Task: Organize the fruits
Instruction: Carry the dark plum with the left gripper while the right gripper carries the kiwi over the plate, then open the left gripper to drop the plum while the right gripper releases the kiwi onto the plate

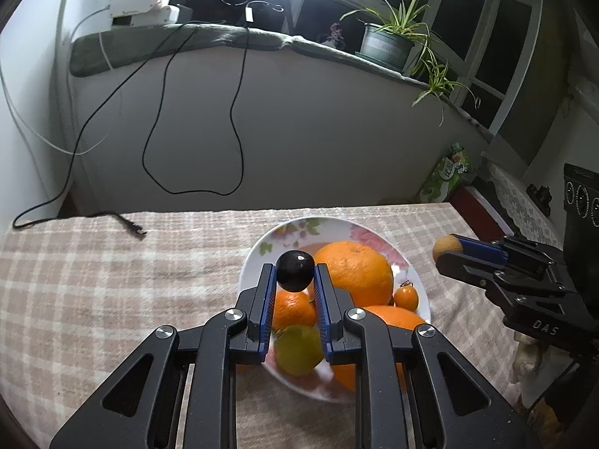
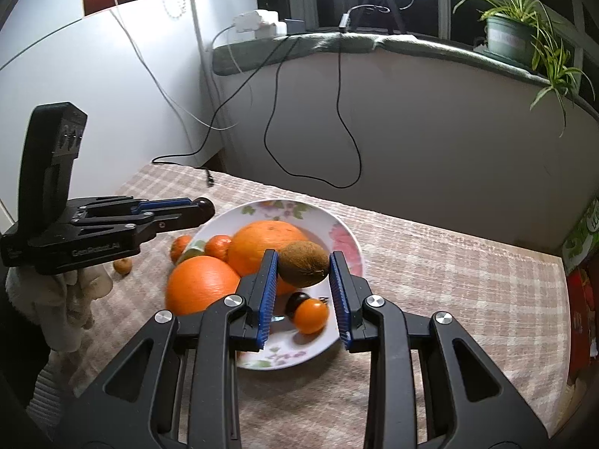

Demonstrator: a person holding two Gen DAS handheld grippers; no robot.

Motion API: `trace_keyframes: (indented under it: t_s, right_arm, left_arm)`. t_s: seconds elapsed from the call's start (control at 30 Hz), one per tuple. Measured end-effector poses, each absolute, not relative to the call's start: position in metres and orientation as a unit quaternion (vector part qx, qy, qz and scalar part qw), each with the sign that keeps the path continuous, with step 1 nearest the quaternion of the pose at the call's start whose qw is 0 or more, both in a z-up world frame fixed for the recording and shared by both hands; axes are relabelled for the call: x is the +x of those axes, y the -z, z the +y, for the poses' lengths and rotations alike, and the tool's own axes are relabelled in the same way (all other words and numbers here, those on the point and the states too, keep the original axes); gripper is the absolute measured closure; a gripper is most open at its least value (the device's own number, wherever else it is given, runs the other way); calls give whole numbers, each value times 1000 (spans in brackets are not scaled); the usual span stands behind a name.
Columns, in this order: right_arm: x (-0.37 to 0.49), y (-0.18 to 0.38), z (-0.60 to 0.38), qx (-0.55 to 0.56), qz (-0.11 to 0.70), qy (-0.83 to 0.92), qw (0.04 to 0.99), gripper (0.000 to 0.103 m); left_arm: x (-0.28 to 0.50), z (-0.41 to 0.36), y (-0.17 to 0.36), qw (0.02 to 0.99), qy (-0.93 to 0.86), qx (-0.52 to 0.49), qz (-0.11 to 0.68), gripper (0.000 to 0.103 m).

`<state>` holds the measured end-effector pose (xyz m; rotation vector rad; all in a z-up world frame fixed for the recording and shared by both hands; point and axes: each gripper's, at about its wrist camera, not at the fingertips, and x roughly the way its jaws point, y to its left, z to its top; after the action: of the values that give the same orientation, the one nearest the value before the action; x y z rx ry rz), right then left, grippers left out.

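Observation:
My left gripper [image 1: 295, 270] is shut on a dark round fruit [image 1: 295, 270] and holds it above a white flowered plate [image 1: 288, 235]. The plate holds large oranges [image 1: 353, 273], a small mandarin [image 1: 294, 310], a green lime [image 1: 297, 350] and an orange cherry tomato [image 1: 406, 296]. My right gripper [image 2: 303, 263] is shut on a brown kiwi [image 2: 303, 263] above the same plate [image 2: 329, 224], where a dark tomato [image 2: 295, 301] and an orange tomato [image 2: 310, 315] lie. The left gripper [image 2: 204, 207] shows at the left in the right wrist view.
The table has a checked beige cloth [image 1: 112, 280]. A black cable end [image 1: 134, 229] lies on its far left. Small orange fruits [image 2: 122, 265] lie on the cloth left of the plate. A green box [image 1: 445, 172] stands at the far right. A wall runs behind.

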<state>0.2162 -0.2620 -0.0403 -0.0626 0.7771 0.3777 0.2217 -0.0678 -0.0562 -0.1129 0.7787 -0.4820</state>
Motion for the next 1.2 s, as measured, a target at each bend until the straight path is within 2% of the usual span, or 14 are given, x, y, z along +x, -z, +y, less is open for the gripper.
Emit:
trace_keyframes:
  t_s: [1.0,1.1,1.13,1.2]
  right_arm:
    - [234,63,-265,-26,400,-184,897,74]
    - [235,62,-264,-26,400,-186,897,73]
    - [234,62,-263,-27,400,-187,897,72]
    - [234,61,-262,-29,397,-186,898,58]
  left_arm:
    - [227,-85,53,897,236,-38,373,83]
    - [227,-86,53,897,234,-36,373,80]
    - [226,-86,52,897,234,-36,372,76]
    - [226,-86,51,898,234,-36,371,75]
